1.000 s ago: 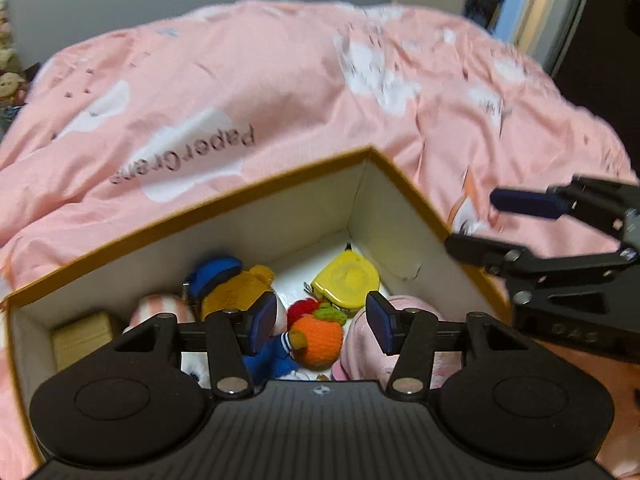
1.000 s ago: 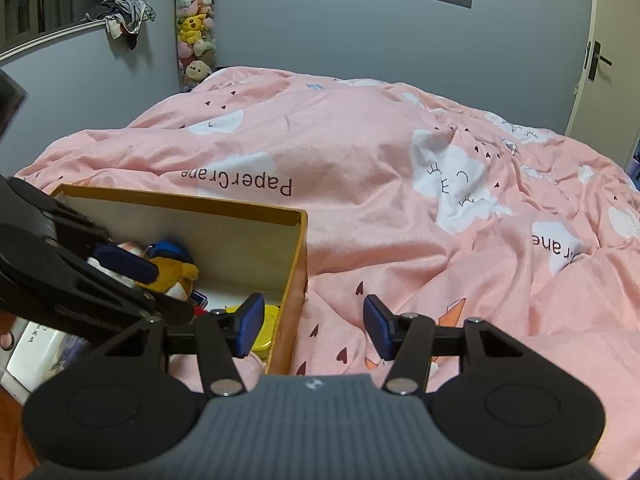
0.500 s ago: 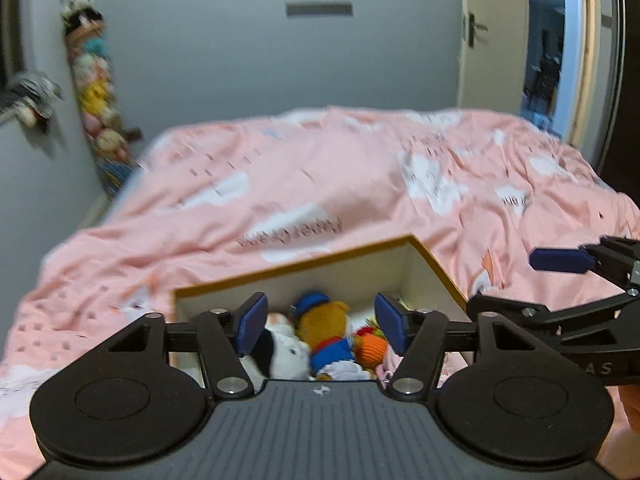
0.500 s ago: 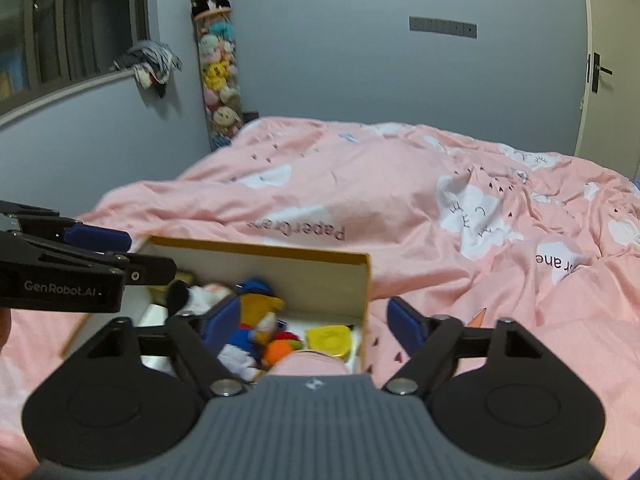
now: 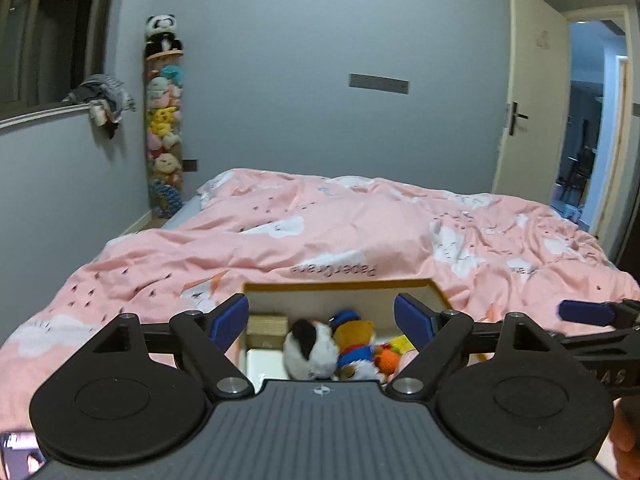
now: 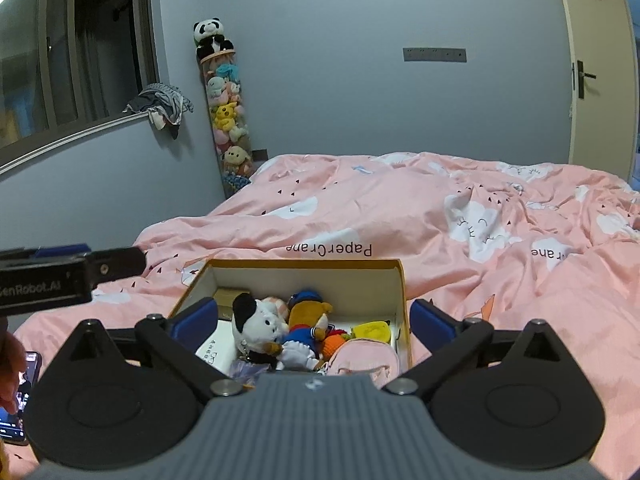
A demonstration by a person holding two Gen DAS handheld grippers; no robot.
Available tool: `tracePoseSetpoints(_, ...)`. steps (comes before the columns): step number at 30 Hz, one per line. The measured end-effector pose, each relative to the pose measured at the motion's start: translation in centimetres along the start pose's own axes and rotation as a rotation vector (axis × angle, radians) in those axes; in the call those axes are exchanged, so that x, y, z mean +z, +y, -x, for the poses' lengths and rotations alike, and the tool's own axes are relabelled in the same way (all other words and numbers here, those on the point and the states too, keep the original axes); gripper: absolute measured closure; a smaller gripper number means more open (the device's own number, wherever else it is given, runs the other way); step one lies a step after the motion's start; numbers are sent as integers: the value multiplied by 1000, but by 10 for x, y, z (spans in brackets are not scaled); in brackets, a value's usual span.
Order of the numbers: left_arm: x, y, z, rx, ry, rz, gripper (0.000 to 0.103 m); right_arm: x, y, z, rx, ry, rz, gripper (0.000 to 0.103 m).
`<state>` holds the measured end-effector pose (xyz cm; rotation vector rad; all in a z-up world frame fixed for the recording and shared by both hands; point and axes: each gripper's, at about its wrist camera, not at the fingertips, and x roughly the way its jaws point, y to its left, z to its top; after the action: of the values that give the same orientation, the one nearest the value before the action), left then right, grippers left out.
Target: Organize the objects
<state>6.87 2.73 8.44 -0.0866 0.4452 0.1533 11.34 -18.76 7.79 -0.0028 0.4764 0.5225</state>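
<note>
An open cardboard box (image 6: 304, 264) with a mustard rim lies on the pink duvet (image 6: 460, 280). Inside it are a black-and-white plush (image 6: 260, 324), a duck plush in a blue cap (image 6: 306, 312), an orange knitted toy (image 6: 334, 346), a yellow item (image 6: 372, 330) and a small pink backpack (image 6: 362, 360). My right gripper (image 6: 313, 318) hovers behind the box's near side, its jaws opening with nothing between them. My left gripper (image 5: 322, 312) also hangs above the box (image 5: 340, 285), jaws opening and empty. The plushes (image 5: 316, 344) show between its fingers, farther off.
The other gripper shows at each view's edge, the right one (image 5: 586, 312) and the left one (image 6: 72, 276). A phone (image 6: 20, 392) and a hand (image 6: 8, 360) are at the lower left. A tall tube of plush toys (image 6: 226, 120) stands in the corner, a door (image 6: 596, 68) at the right.
Both grippers have drawn back and risen away from the box, and their jaws have spread much wider. The views now take in the far wall and the whole bed.
</note>
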Motion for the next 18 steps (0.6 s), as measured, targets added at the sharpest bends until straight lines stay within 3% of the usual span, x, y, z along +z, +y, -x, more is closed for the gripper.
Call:
tracePoseSetpoints(4, -20, 7, -5, 54, 11, 14, 6, -13, 0, -4, -27, 9, -14, 1)
tracePoseSetpoints(18, -74, 2, -46, 94, 170, -3, 6, -53, -4, -54, -81, 160, -15, 1)
